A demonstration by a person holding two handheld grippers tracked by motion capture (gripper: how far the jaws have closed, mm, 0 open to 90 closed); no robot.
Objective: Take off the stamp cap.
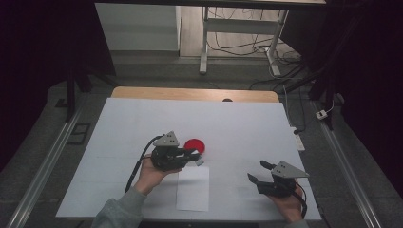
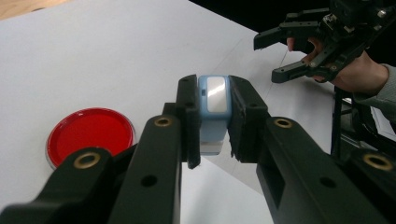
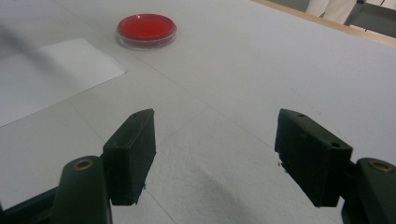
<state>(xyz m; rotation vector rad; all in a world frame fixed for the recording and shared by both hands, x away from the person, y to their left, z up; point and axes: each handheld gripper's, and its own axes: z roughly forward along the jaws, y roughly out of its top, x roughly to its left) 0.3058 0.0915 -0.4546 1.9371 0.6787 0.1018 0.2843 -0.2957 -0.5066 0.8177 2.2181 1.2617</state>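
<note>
Blue block [image 2: 214, 112] pinched in the left gripper [image 2: 212, 119] fingers above the table; right gripper [image 3: 215, 154] fingers spread.

- A small light-blue block [image 2: 214, 112] with a pale grey, glossy panel on its upper face; rounded corners, a tiny dark mark on one edge.
- It sits clamped between the left gripper [image 2: 214, 122]'s two black jaws, standing on end, lifted above the white sheet of paper [image 1: 193, 188], just beside the red dish [image 2: 89, 134].
</note>
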